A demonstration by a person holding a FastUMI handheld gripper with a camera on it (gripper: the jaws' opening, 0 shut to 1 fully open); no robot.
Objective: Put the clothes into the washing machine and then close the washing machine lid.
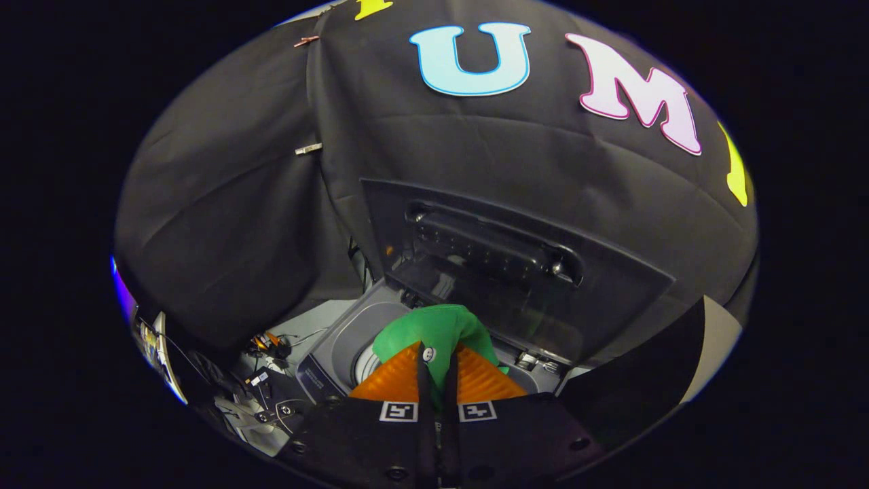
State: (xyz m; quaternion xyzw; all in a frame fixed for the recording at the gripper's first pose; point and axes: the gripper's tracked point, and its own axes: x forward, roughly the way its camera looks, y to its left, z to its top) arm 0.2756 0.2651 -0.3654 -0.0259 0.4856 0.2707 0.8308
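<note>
My gripper (pixel 438 377) is shut on a green garment (pixel 438 329) with a small white button; the cloth bunches up between and just ahead of the two fingers. Right below and beyond the cloth lies the open top of the grey washing machine (pixel 326 353), with part of its round drum opening (pixel 363 360) showing to the left of the fingers. The machine's dark see-through lid (pixel 502 265) stands raised upright behind the opening, leaning toward the black cloth wall. The garment hangs over the opening; how far it reaches into the drum is hidden by the fingers.
Cables and small devices (pixel 268 346) lie on the floor left of the machine. A pale stand or frame (pixel 159 353) stands further left. A dark panel (pixel 652 367) rises close on the right of the machine. The black cloth wall hangs right behind the raised lid.
</note>
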